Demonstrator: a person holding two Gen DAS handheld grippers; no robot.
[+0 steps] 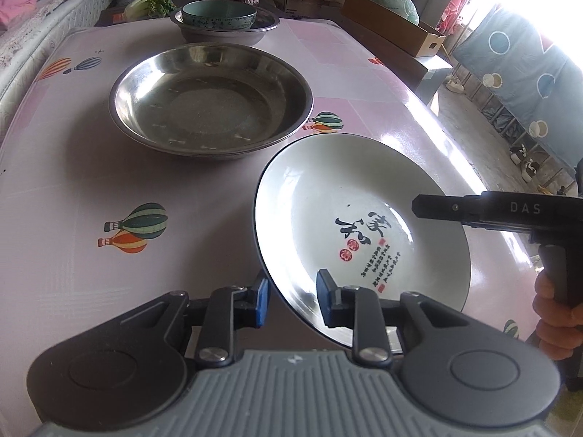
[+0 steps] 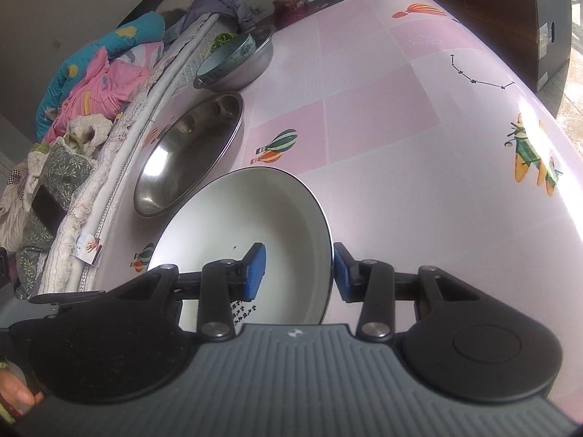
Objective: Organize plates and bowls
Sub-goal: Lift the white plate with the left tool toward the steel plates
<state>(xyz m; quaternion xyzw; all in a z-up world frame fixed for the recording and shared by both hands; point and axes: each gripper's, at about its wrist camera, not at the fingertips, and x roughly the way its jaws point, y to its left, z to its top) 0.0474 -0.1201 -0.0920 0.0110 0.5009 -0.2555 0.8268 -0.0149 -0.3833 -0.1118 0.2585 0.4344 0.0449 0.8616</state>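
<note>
A white plate (image 1: 349,211) with black calligraphy and a dark rim lies tilted on the pink table; it also shows in the right wrist view (image 2: 255,225). My left gripper (image 1: 291,300) is open, its jaws astride the plate's near rim. My right gripper (image 2: 298,267) is open, its jaws astride the plate's right rim; its finger reaches over the plate in the left wrist view (image 1: 437,207). A wide steel dish (image 1: 211,98) sits beyond the plate. Farther back a teal bowl (image 1: 218,14) sits inside a steel basin (image 1: 226,34).
The pink balloon-print table (image 1: 73,167) stretches right in the right wrist view (image 2: 419,145). A bed with bedding (image 2: 91,83) runs along the table's one side. A cardboard box (image 1: 393,25) and greens (image 1: 153,2) lie past the far edge.
</note>
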